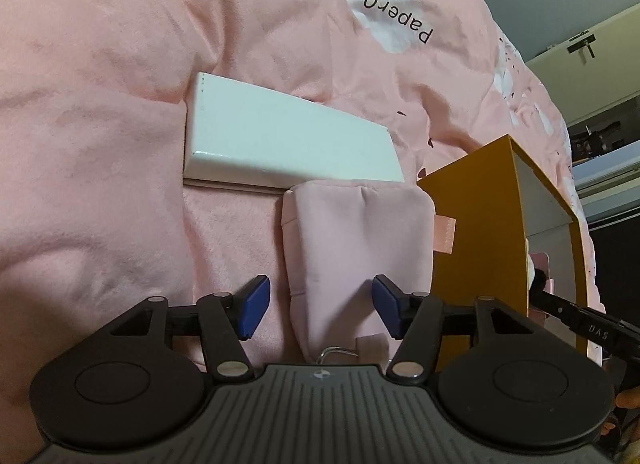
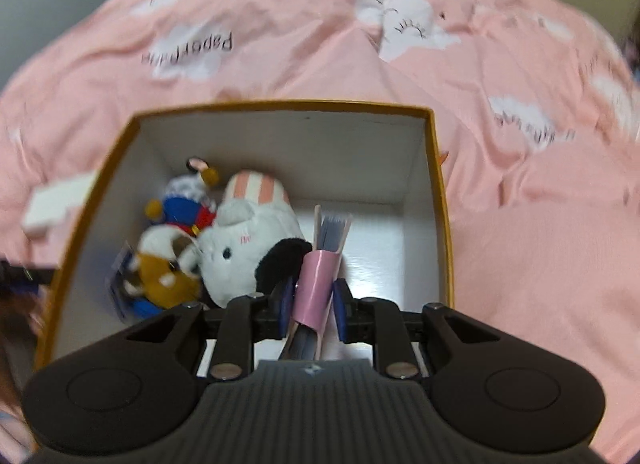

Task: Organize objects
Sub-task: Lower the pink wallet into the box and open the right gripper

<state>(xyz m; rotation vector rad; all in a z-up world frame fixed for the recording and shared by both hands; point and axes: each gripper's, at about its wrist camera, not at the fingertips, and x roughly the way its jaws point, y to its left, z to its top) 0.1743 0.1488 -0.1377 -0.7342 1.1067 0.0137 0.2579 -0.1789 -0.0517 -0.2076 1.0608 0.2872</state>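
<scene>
Objects are lying across a pink quilt (image 1: 100, 124): one white flat box (image 1: 280, 140), one pink pouch (image 1: 352, 248) and one yellow box (image 1: 472, 200), running left to right in the left wrist view. The left gripper (image 1: 316, 306) is hovering low over the pouch, jaws standing wide apart and gripping nothing. Inside the yellow box (image 2: 440, 200), at least two plush toys (image 2: 248, 248) are sitting at the left. The right gripper (image 2: 312, 300) is reaching down into it, jaws pinching one pink-banded booklet (image 2: 316, 284).
</scene>
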